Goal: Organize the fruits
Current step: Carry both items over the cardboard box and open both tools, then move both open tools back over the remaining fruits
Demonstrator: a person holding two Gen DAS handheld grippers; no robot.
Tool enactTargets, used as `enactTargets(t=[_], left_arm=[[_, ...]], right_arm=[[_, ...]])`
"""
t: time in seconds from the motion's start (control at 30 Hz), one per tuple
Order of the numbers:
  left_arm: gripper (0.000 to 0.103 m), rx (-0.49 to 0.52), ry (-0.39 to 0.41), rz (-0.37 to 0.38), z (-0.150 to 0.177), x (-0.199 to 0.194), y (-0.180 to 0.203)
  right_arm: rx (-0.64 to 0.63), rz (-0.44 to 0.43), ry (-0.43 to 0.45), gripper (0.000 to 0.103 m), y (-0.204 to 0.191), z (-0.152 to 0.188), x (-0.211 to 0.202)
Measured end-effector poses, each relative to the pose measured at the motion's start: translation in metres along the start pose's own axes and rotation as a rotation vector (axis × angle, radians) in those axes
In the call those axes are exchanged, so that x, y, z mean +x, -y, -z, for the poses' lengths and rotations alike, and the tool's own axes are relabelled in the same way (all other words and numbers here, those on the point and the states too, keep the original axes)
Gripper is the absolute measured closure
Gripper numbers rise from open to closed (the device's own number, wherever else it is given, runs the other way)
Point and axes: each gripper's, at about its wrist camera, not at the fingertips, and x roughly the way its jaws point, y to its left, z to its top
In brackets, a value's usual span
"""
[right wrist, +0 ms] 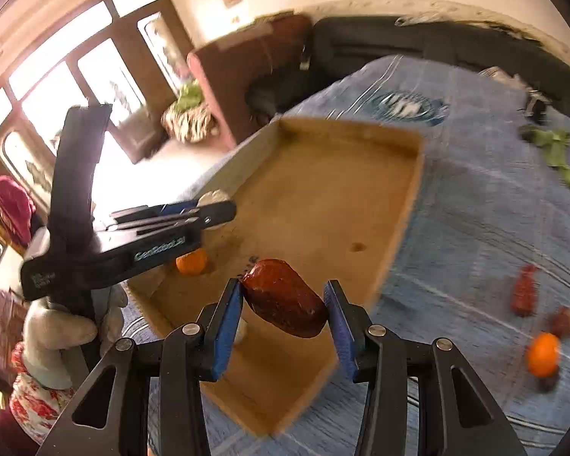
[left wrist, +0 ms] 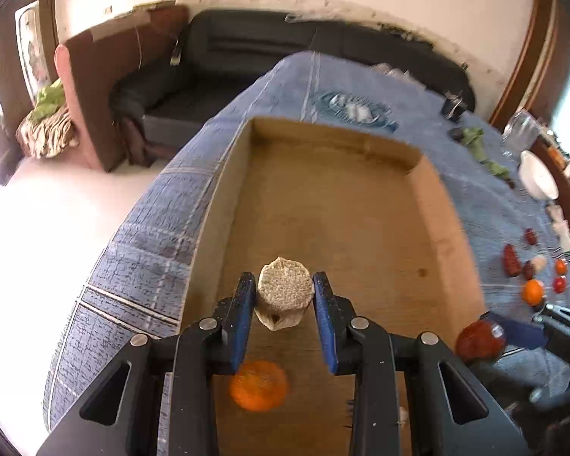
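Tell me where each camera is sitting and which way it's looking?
Left wrist: sits on the left gripper, looking forward and down into the cardboard tray; its own blue fingers hold a pale fruit above an orange.
Right wrist: sits on the right gripper, looking down at the tray's near end; its fingers hold a dark red fruit, and the left gripper shows at left.
Both share the tray, the orange inside it, the blue cloth and the dark sofa.

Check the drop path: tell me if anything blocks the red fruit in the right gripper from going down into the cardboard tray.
Nothing visible blocks it. The red fruit hangs in the right gripper above bare tray floor; the orange and left gripper are off to the left.
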Motion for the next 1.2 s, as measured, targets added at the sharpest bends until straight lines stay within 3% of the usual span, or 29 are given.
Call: enactTargets(t=[0.3,0.5,0.63,0.93,1.2], left_arm=[[0.072,-0.009,-0.030,-0.003,0.006,0.014,-0.004],[0.058,-0.039,0.017,0.021,0.010,-0.005,-0.006],[0.043,-0.057,0.079,0.034,0.013,-0.031,-0.003],[0.038,-0.094,0.198,0.110,0.025,-0.084,0.017],[0.034,-0.063,0.239,0.173,0.039,-0.111,0.048]], right_arm=[[-0.057,0.020,-0.064,0.053,-0.016,0.003,0.042],[-0.054,0.009,-0.052,0.048,-0.019,0.005,0.042],[-0.056,-0.001,-0.010,0.036,-0.021,0.006,0.026],[-0.018,-0.013,0.099,0.024,-0.006,0.024,-0.027],[0.096,0.001,0.151,0.024,0.047,0.055,-0.077]])
